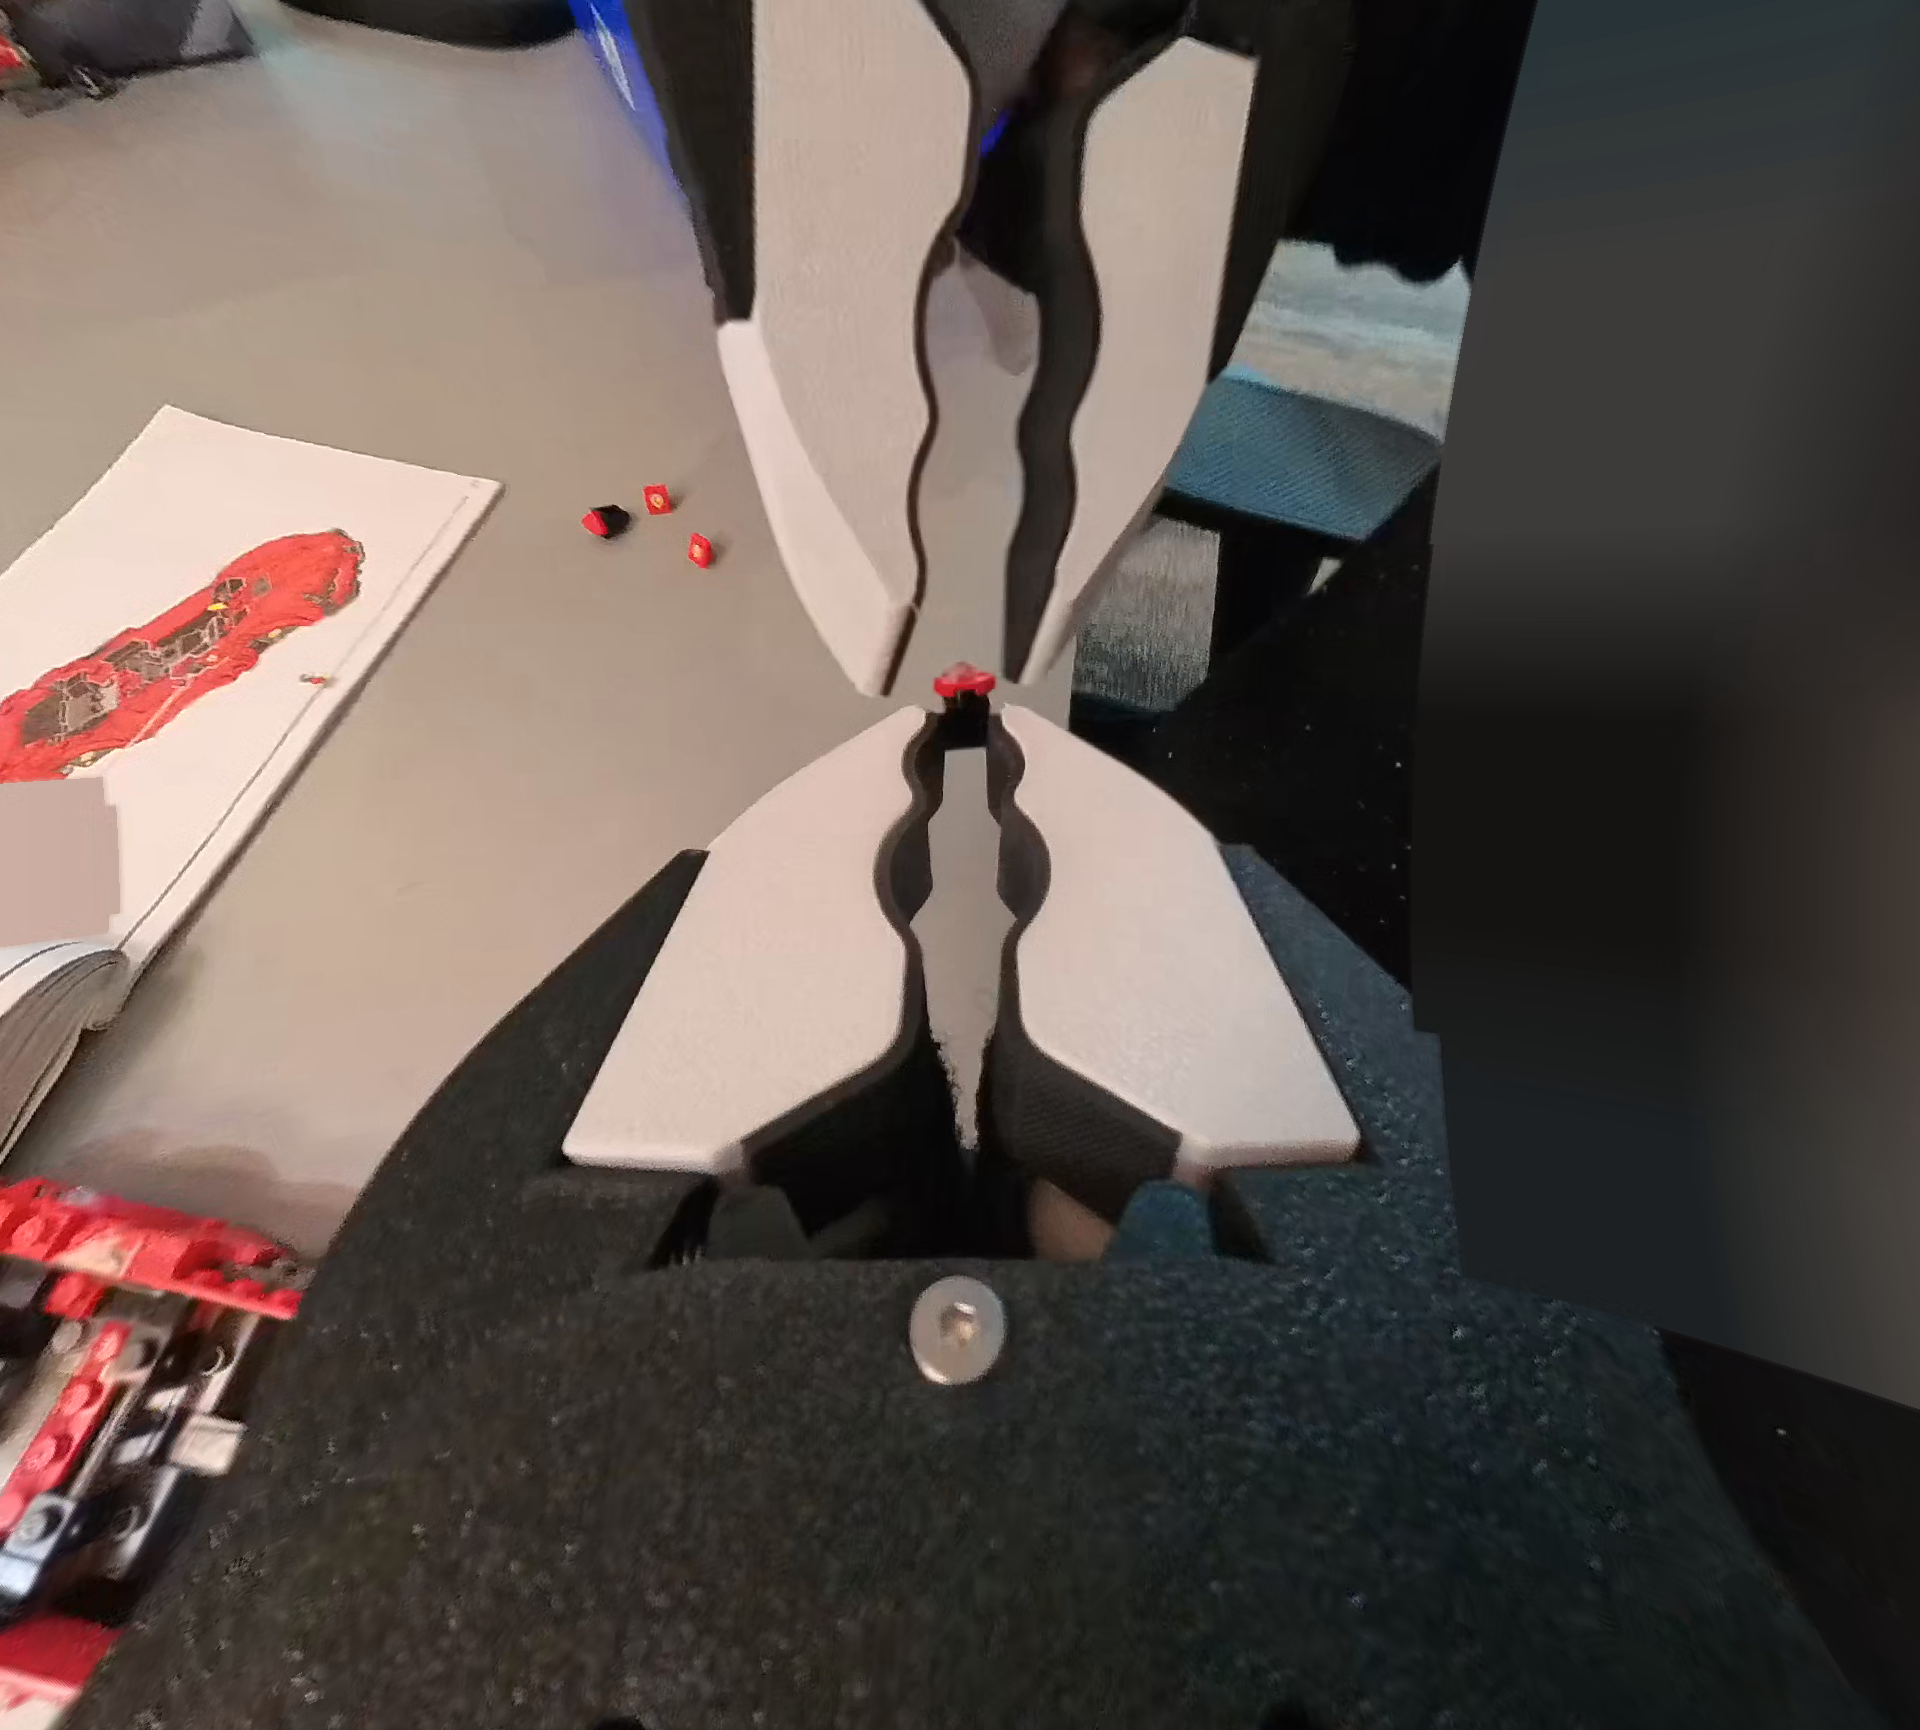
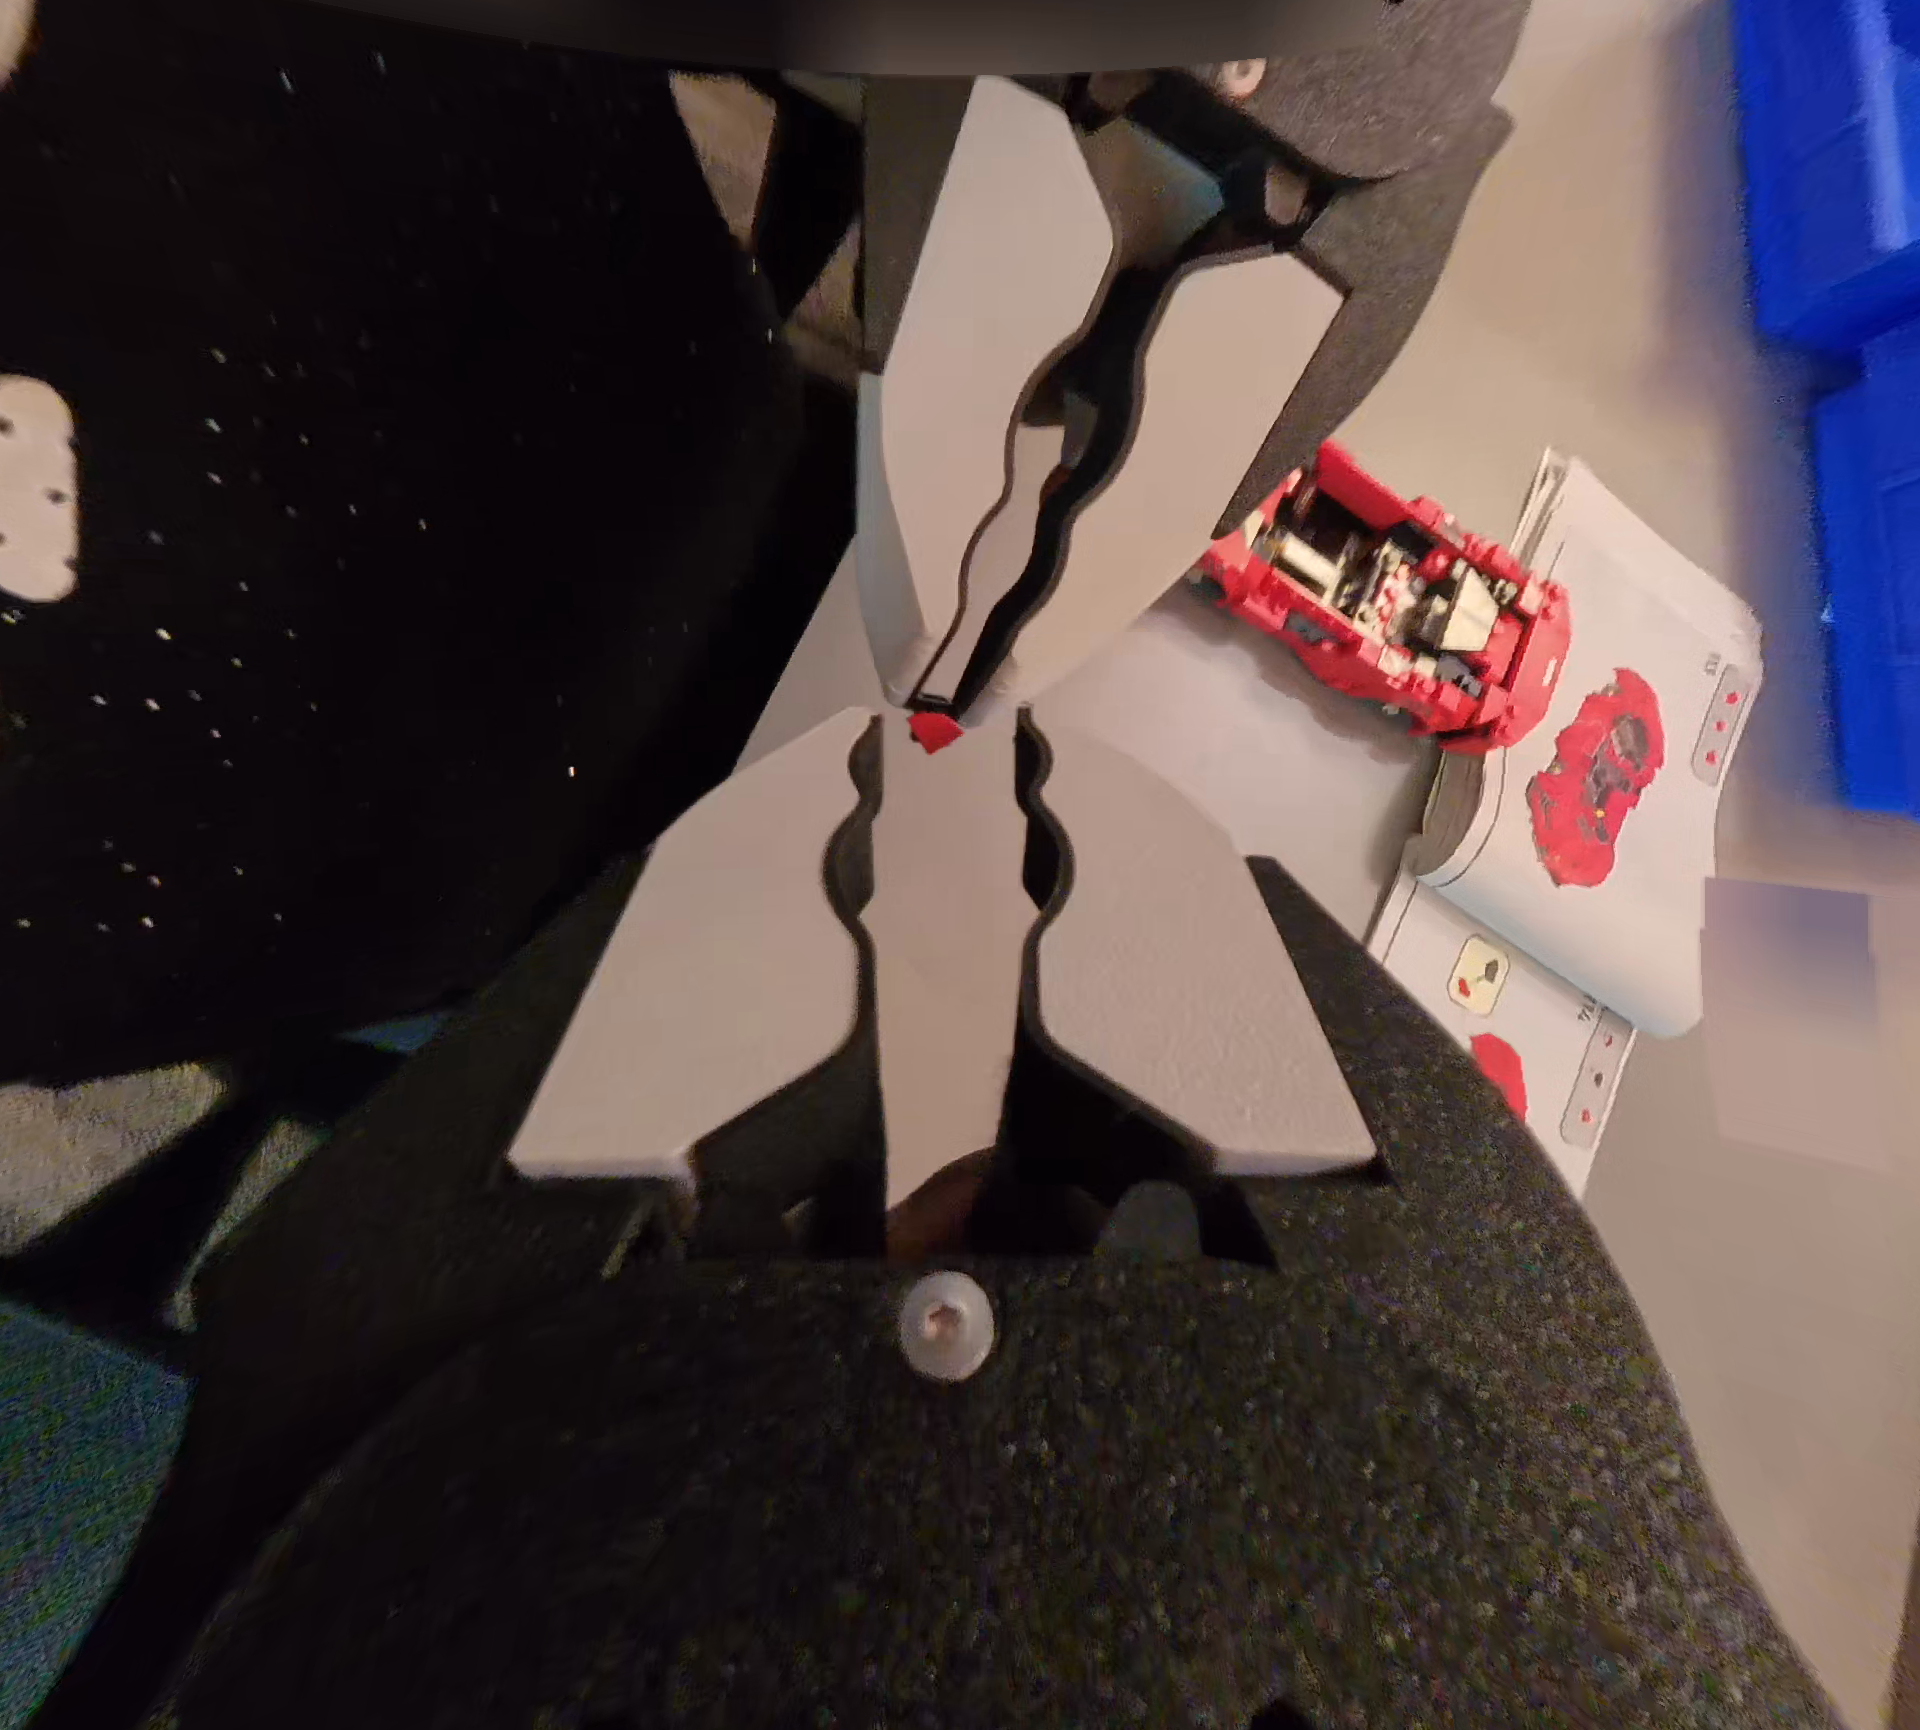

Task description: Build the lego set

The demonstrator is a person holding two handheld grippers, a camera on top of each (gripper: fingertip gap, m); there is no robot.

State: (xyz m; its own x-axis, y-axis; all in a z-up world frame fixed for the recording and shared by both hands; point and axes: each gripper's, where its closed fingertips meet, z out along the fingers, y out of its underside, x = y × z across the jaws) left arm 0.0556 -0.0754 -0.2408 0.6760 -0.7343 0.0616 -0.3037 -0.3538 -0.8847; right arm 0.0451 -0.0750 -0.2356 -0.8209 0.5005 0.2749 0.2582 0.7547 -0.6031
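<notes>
Pinching a small red-and-black piece [image 1: 962, 693], left gripper [image 1: 962, 716] meets the spread right gripper [image 2: 948, 724] — handover next, needing careful alignment.

left wrist cam close behind its own fingers [image 1: 810, 932], facing right gripper [image 1: 961, 652] tip-to-tip, right wrist cam mirrored, both views share red piece [image 1: 963, 681], manual [image 2: 1621, 745], grey table [image 1: 468, 246]

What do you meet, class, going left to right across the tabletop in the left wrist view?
Instruction booklet → three small red pieces → the claw tips meeting around a tiny red and black piece.
</notes>
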